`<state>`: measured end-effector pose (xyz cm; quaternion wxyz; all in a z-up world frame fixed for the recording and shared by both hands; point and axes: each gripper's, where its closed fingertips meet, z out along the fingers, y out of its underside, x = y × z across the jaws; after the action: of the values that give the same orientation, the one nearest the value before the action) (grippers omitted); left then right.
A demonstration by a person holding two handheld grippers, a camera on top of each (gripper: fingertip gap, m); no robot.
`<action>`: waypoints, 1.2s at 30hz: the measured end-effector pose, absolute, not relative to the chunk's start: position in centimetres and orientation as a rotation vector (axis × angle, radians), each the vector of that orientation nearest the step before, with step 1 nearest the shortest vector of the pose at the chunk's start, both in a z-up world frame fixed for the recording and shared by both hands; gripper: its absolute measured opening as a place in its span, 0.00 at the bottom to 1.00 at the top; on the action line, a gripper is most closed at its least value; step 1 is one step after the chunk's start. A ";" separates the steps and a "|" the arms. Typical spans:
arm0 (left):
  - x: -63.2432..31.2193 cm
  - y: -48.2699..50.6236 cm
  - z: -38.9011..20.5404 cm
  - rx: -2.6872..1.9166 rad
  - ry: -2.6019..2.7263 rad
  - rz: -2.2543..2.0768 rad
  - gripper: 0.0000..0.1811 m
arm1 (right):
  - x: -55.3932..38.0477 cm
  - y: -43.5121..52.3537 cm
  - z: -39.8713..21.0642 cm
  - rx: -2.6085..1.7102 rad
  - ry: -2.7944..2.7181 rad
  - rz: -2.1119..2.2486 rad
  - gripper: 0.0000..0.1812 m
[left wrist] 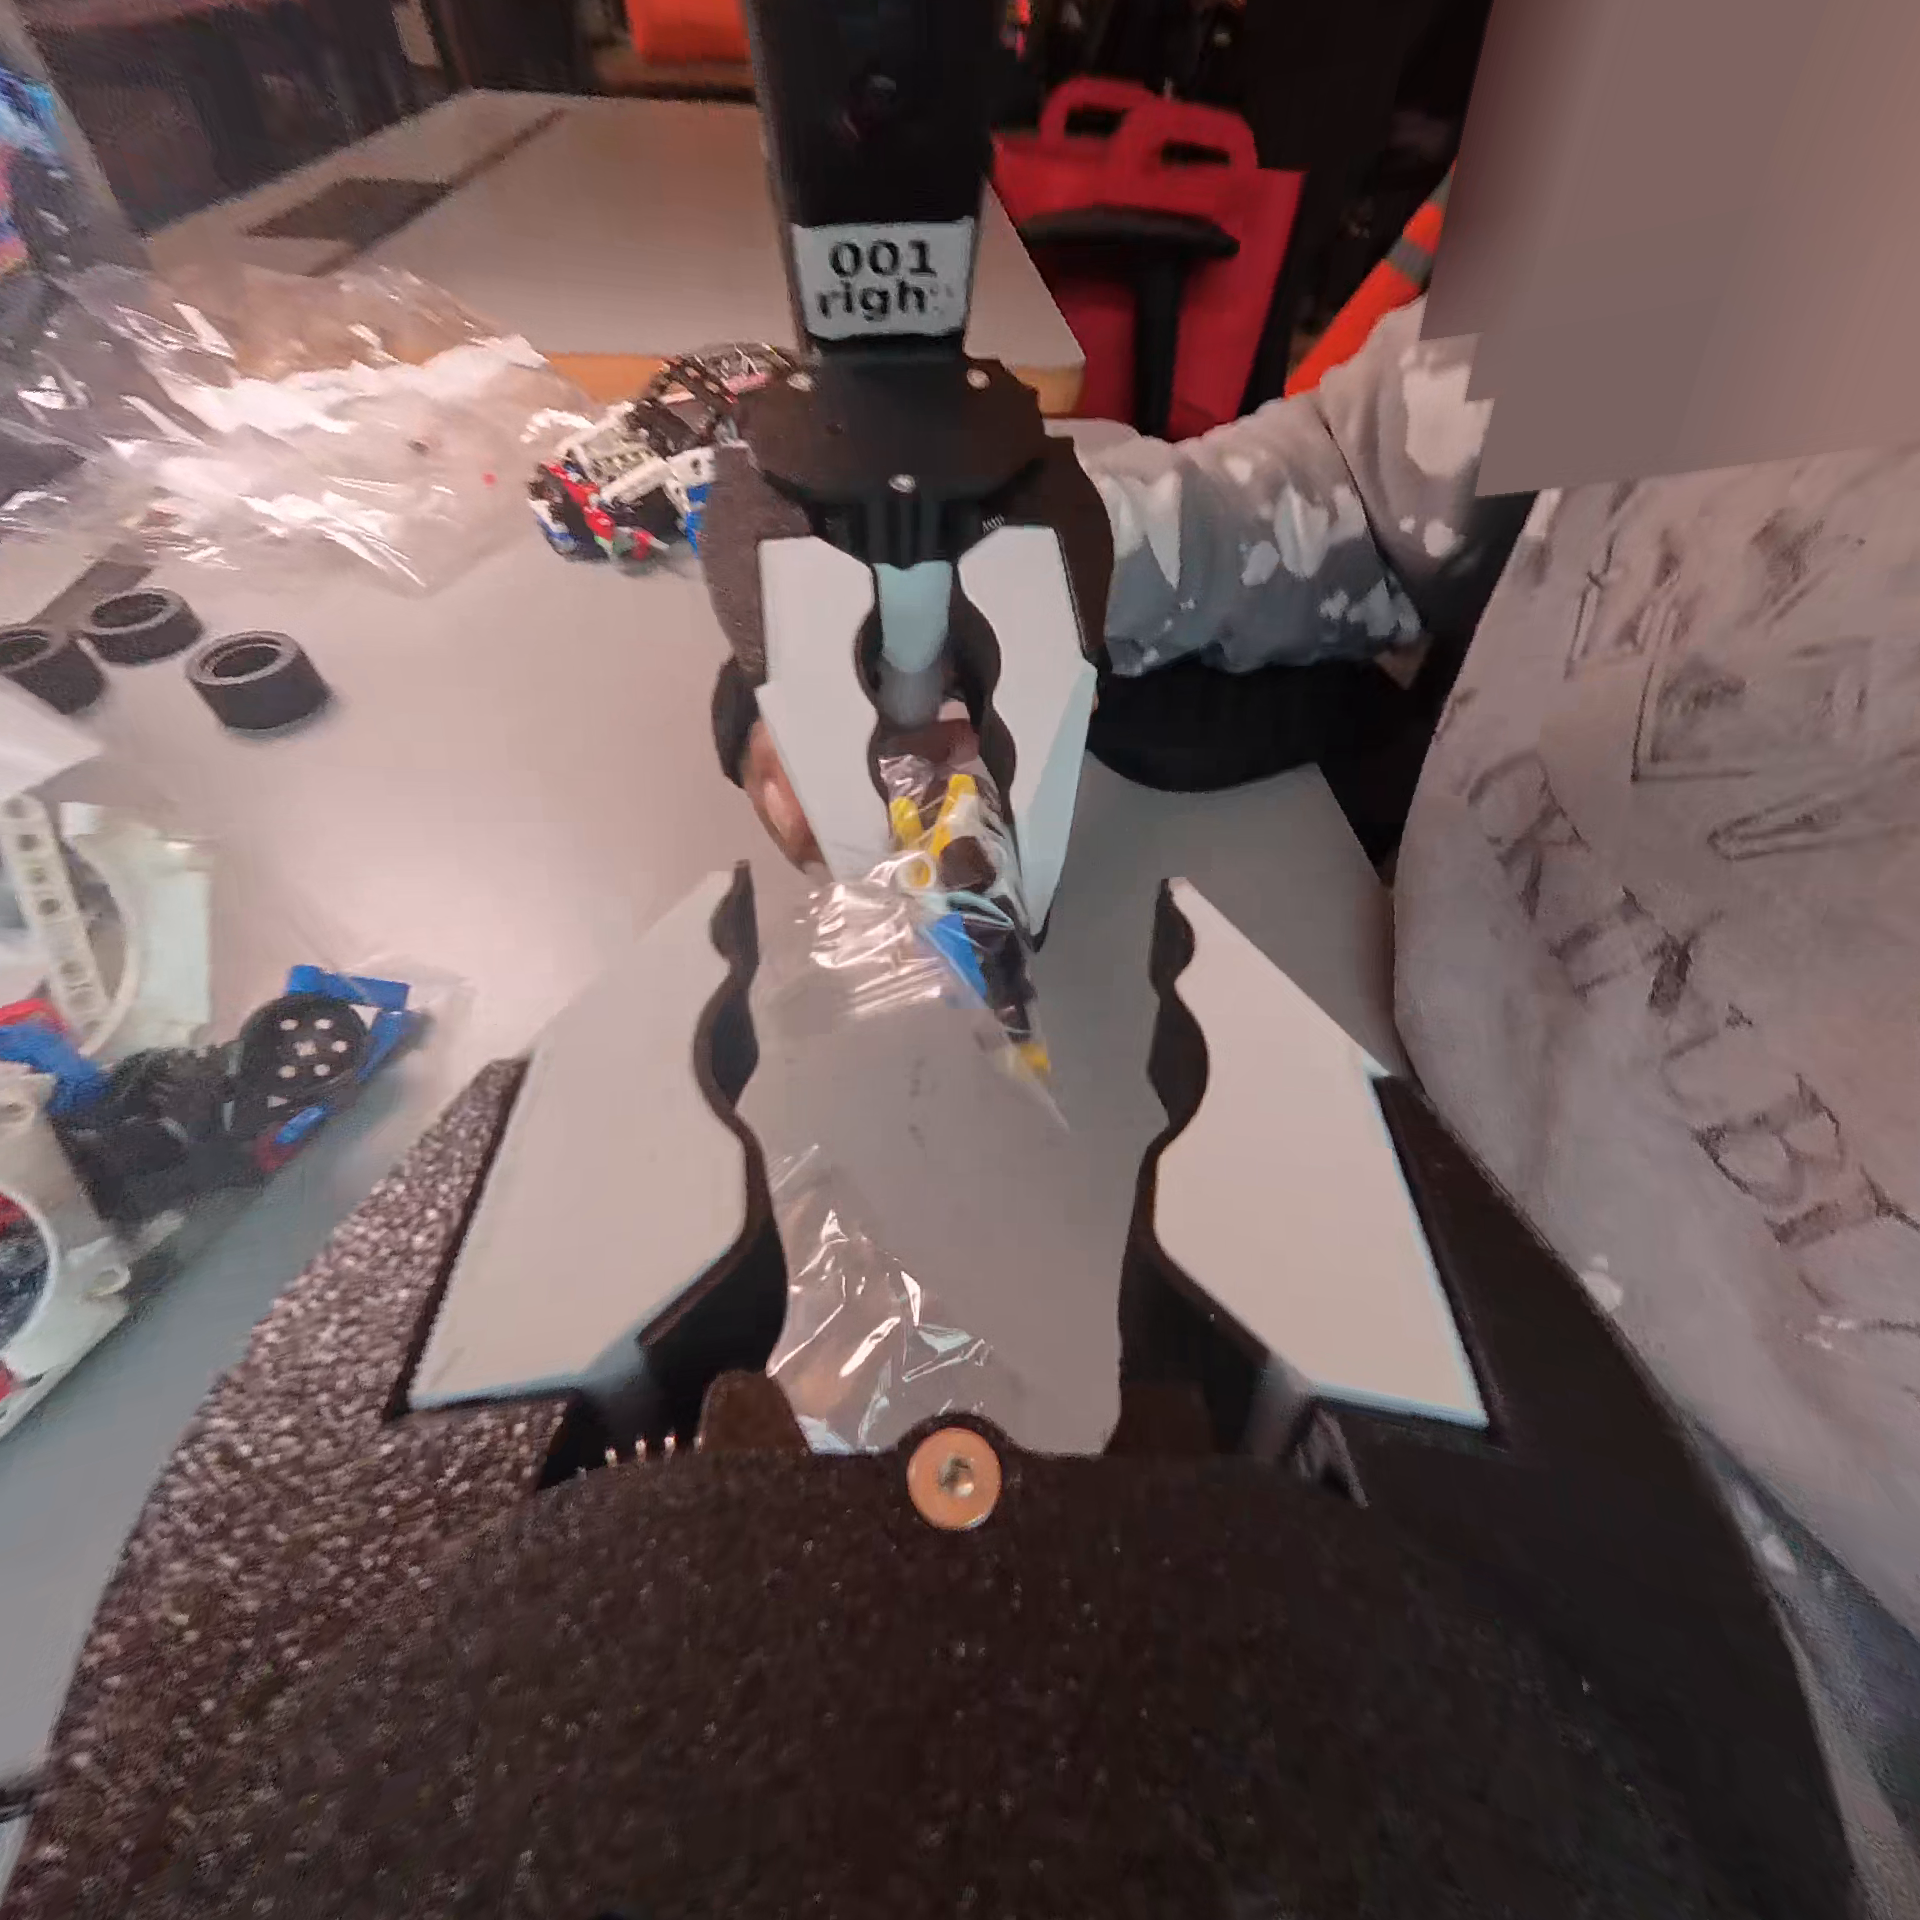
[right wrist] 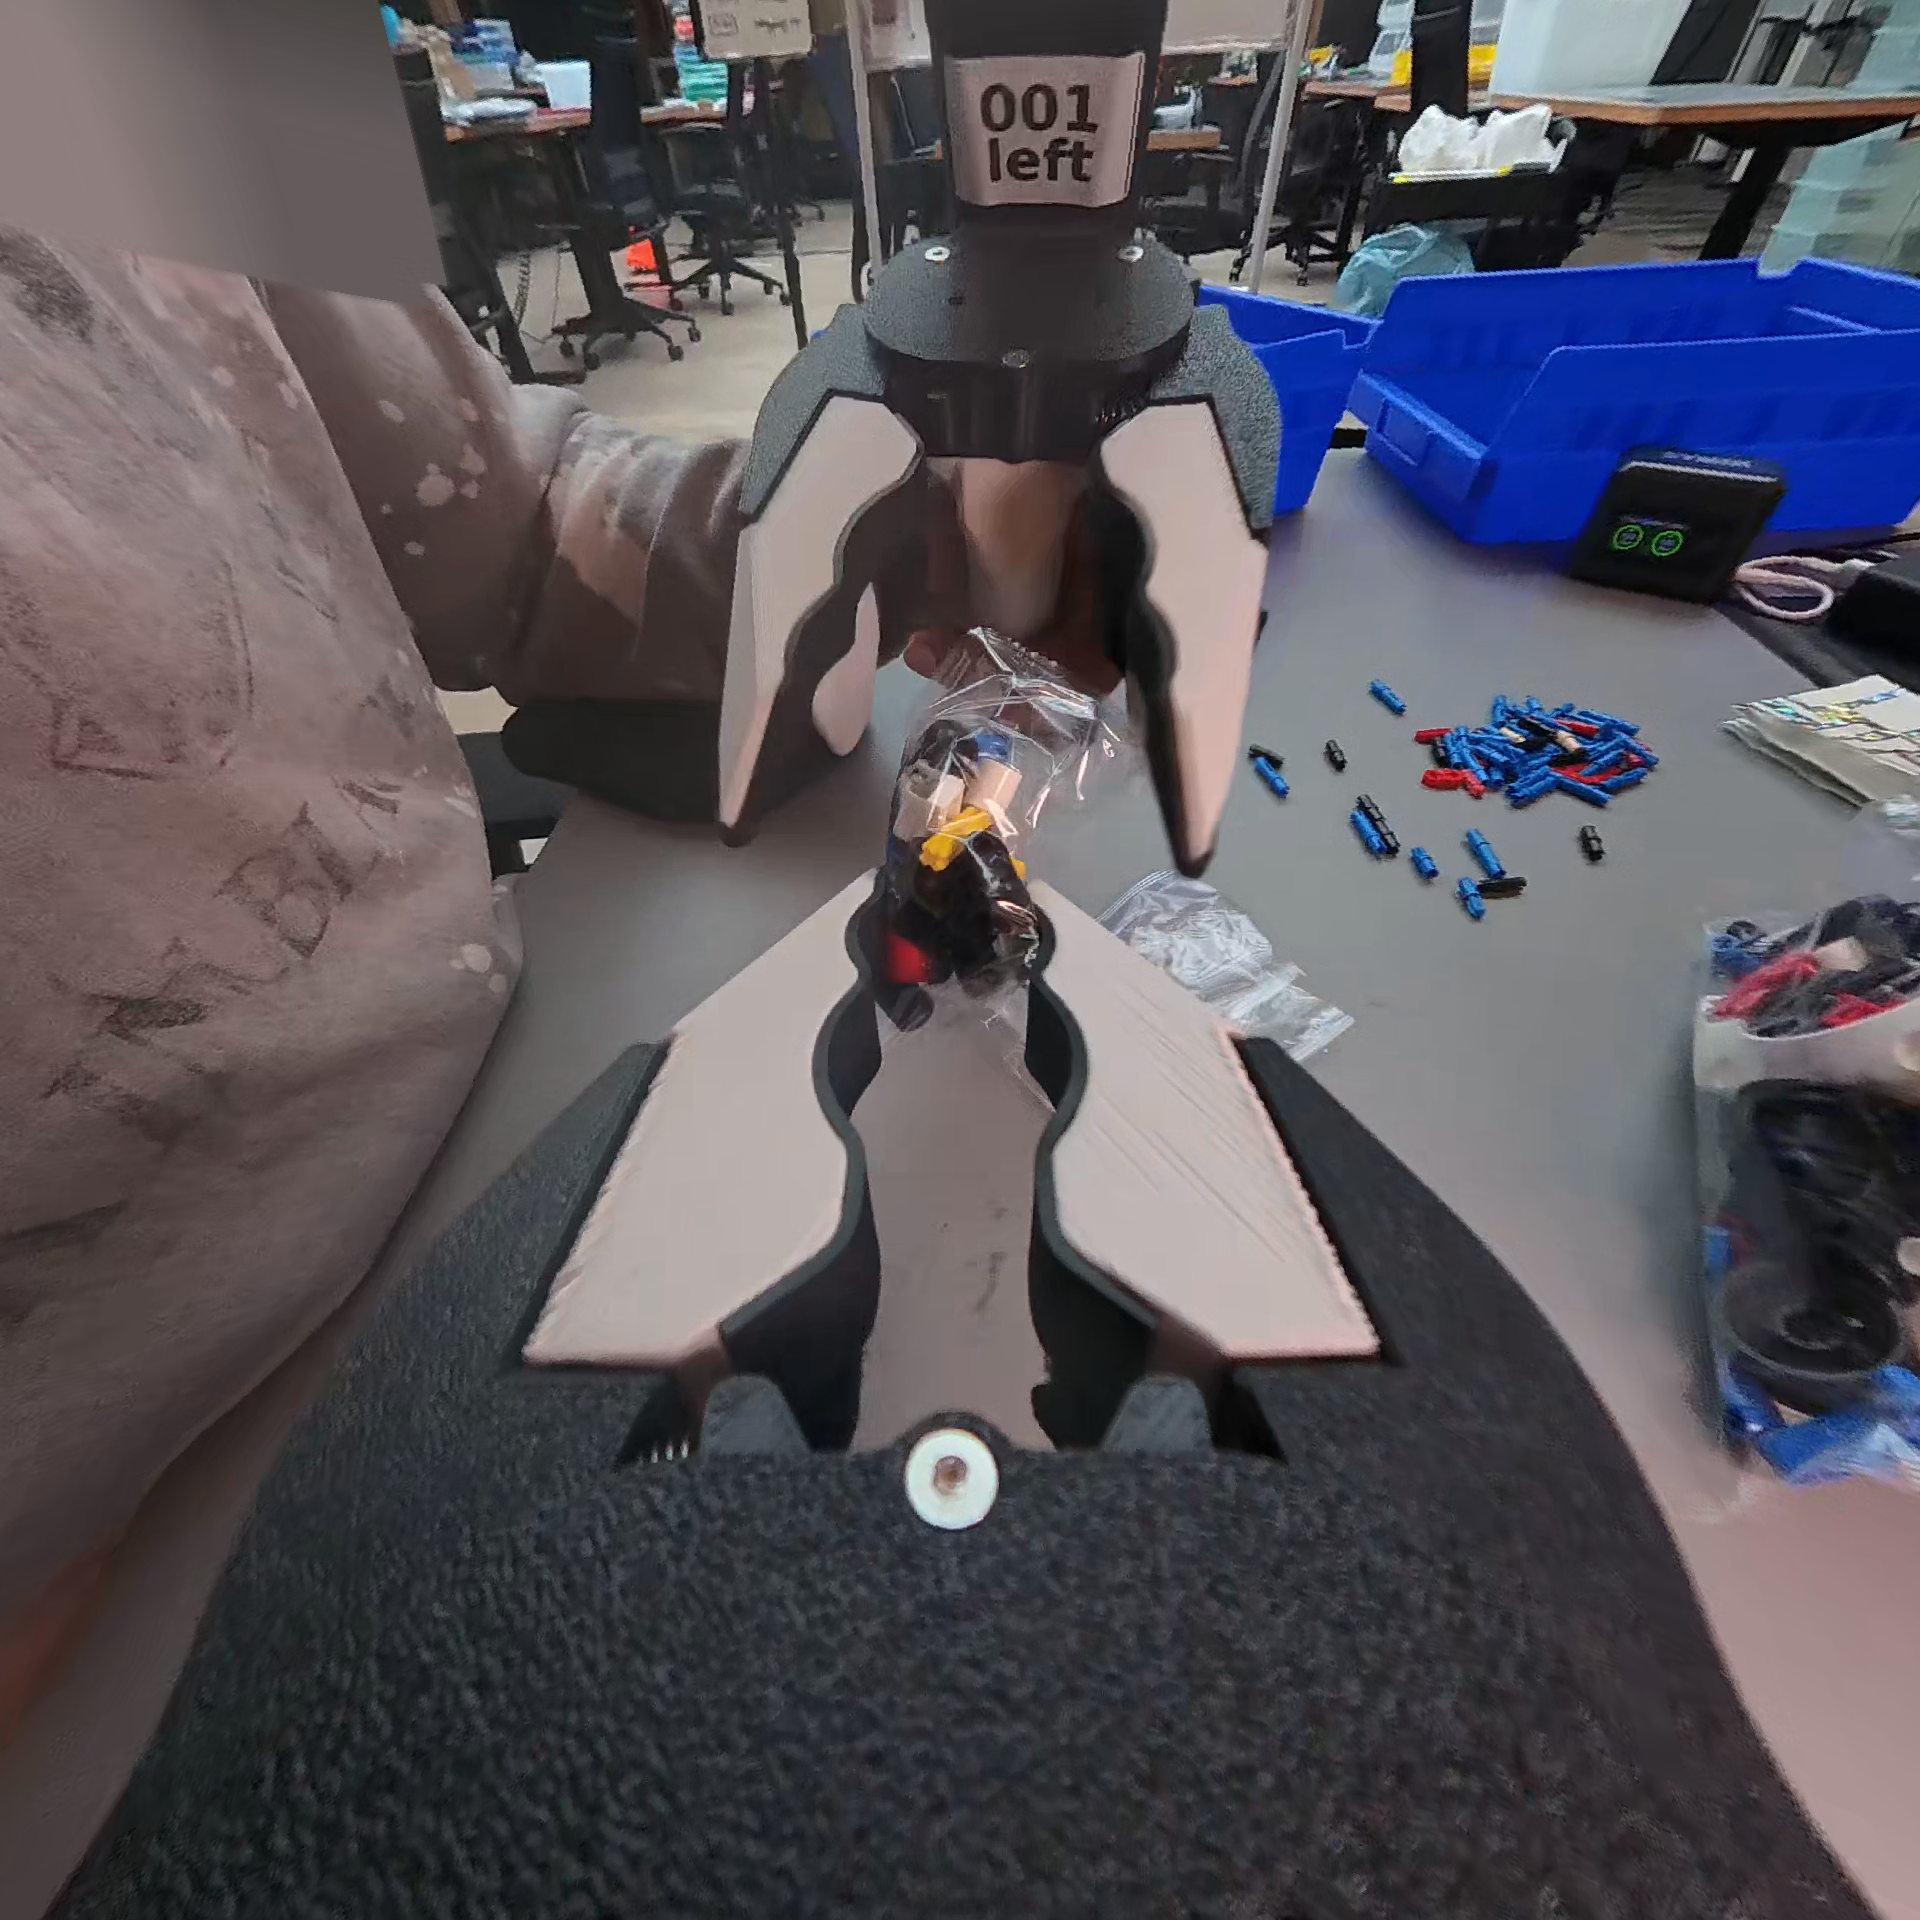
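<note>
A small clear plastic bag (left wrist: pixel 935 997) of yellow, blue, black and white building parts hangs above the grey table (left wrist: pixel 468 810). In the left wrist view, my left gripper (left wrist: pixel 956 876) is open, its fingers spread on either side of the bag's empty clear end. My right gripper (left wrist: pixel 935 894) faces it and is shut on the bag's filled end. In the right wrist view, my right gripper (right wrist: pixel 951 914) pinches the bag (right wrist: pixel 977 790) at the parts. The left gripper (right wrist: pixel 966 847) stands open behind and over the bag.
Three black tyres (left wrist: pixel 249 681), a part-built toy car (left wrist: pixel 634 468), crumpled clear bags (left wrist: pixel 260 416) and a bag of blue and black parts (left wrist: pixel 260 1081) lie on the left. Blue bins (right wrist: pixel 1621 384), a small black device (right wrist: pixel 1673 520), loose blue and red pins (right wrist: pixel 1538 748) and an empty zip bag (right wrist: pixel 1216 956) lie on the right. Both grippers' tips are close together, under 4 cm apart.
</note>
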<state>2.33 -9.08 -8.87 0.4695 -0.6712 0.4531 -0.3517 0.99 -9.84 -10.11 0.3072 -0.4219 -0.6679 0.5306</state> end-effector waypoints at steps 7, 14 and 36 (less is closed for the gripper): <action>0.9 -8.2 -9.1 -1.700 1.073 -0.798 0.04 | 1.7 -7.5 -9.2 -1.162 -1.687 1.403 0.11; 1.1 -6.9 -7.8 -1.716 0.791 -1.065 0.01 | 1.9 -6.2 -8.1 -1.263 -1.585 1.570 0.10; 0.3 -5.9 -6.8 -1.643 0.541 -1.379 0.03 | 2.0 -4.8 -6.7 -1.384 -1.343 1.928 0.08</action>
<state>0.33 -5.92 -6.79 0.4482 -0.6640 0.2188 -0.5571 2.00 -4.78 -6.70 0.2057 -0.4966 -0.4820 0.6919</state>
